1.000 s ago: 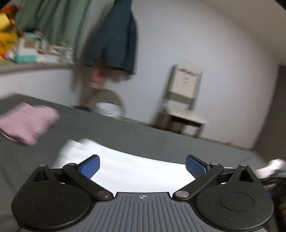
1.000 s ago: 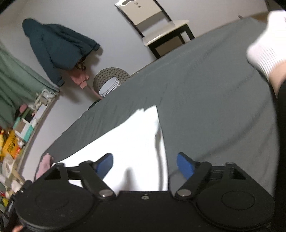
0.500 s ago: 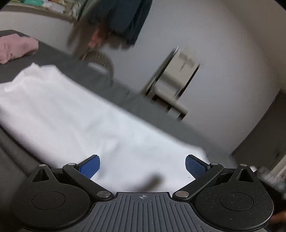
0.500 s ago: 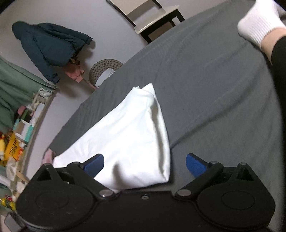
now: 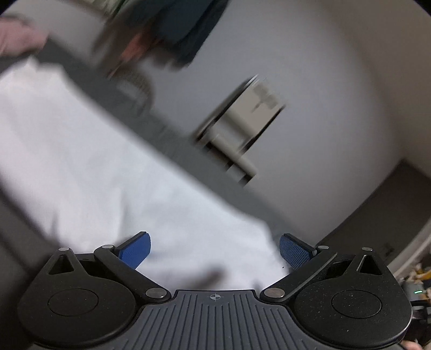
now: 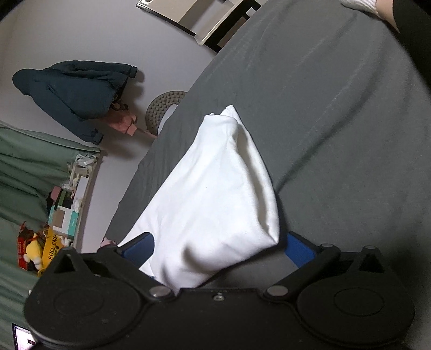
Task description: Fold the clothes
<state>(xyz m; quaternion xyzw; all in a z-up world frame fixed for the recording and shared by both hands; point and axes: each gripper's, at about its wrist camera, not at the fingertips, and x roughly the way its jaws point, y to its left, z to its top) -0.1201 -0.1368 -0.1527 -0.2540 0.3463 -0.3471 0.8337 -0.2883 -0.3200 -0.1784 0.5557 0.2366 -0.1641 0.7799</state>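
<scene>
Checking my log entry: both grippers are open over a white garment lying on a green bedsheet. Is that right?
Not quite: the bedsheet is dark grey, as the right wrist view shows. The white garment does lie on it, with the left gripper and right gripper both open.

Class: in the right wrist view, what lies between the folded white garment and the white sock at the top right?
Only bare grey bedsheet separates the white garment from the sock.

Both wrist views closely overlook the white garment (image 6: 215,193).
</scene>
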